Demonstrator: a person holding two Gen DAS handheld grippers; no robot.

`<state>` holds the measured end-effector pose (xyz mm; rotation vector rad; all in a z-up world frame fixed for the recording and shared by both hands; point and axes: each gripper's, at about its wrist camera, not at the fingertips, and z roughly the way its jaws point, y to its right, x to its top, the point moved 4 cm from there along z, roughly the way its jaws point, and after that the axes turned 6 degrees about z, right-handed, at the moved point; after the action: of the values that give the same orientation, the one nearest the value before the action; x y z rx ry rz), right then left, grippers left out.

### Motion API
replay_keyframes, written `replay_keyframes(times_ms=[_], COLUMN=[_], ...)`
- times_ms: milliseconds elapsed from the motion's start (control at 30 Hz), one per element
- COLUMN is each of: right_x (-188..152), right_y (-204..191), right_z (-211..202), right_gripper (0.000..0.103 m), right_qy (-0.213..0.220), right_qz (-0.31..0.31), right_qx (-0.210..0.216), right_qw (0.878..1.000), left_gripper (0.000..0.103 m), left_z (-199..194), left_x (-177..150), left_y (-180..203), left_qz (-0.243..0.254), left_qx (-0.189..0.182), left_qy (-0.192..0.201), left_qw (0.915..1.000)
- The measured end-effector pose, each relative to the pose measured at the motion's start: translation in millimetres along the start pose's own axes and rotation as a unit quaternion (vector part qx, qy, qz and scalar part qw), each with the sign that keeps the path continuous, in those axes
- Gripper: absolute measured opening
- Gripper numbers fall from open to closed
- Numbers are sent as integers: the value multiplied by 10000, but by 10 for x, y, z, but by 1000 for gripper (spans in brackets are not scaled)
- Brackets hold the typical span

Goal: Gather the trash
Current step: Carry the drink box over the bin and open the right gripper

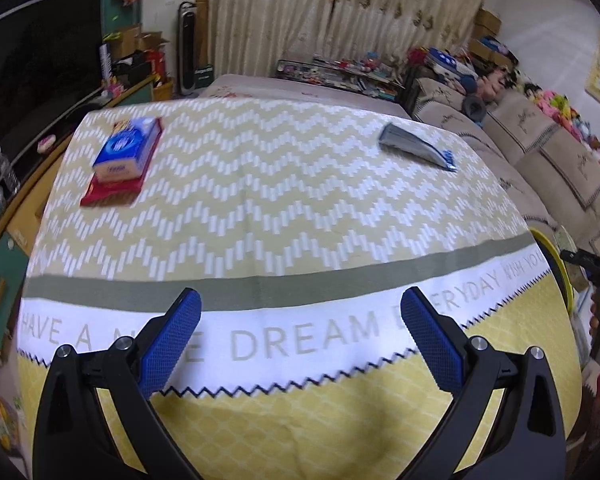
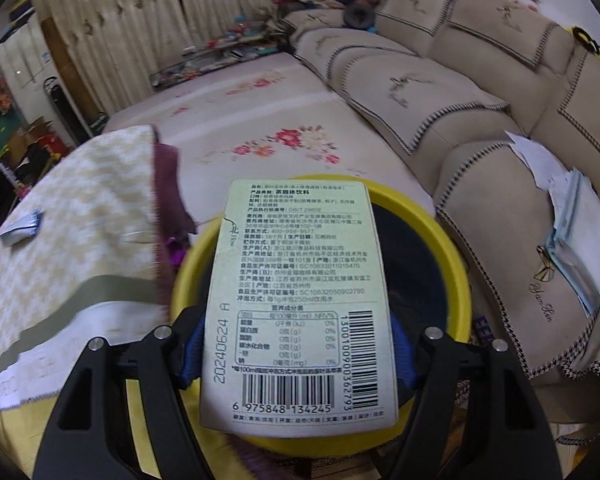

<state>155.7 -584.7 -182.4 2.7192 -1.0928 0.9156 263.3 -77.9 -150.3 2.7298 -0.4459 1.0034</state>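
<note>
My right gripper [image 2: 296, 348] is shut on a pale green drink packet [image 2: 296, 280] printed with text and barcodes, held above the yellow-rimmed trash bin [image 2: 456, 256] beside the table. My left gripper [image 1: 300, 320] is open and empty, low over the near edge of the yellow patterned tablecloth [image 1: 260, 200]. A silver wrapper [image 1: 416, 145] lies at the table's far right; it also shows in the right wrist view [image 2: 22, 229]. A blue tissue pack [image 1: 125, 149] sits on a red box [image 1: 112, 188] at the far left.
A beige sofa [image 2: 440, 92] runs along the right, with papers [image 2: 572, 220] on one cushion. A floral bed cover [image 2: 260, 120] lies beyond the table. The bin's rim [image 1: 556, 260] and the other gripper show at the right edge of the left wrist view.
</note>
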Motion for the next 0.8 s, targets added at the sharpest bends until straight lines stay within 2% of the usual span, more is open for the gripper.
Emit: replay_keyframes(times_ms=[200,233,267,300,400,633,800], right_x=[40,40,44,43,34,43,58], right_y=[143,139,155,166,186,269,311], right_z=[176,205,222,220,141,7,16], right_gripper=[69,71,79,83,84,85,85], right_qy=[-94,-133,-148,-140,-16,87,46], right_qz=[1,-42,-58,-72,-104,-73,-35], right_qx=[-118,-122,-130,-139,-25,215,285], right_qw=[9999,9998,9998,9998,9999,9997,9996], left_gripper=[98,98,98,98,98,98,98], left_z=[-165,-165,-164,-152,-107,214,623], left_x=[199,229,267,304,383,711,1112], left_y=[281,328,393,465,631,1049,1275], left_qz=[303,340,391,445,632,1293,1824], left_qx=[-182,-197,-245,-307,-427,-664,-814], left_qy=[86,85,81,83,76,-32,-96], left_qw=[9993,9992,9989,9985,9971,9894,9798])
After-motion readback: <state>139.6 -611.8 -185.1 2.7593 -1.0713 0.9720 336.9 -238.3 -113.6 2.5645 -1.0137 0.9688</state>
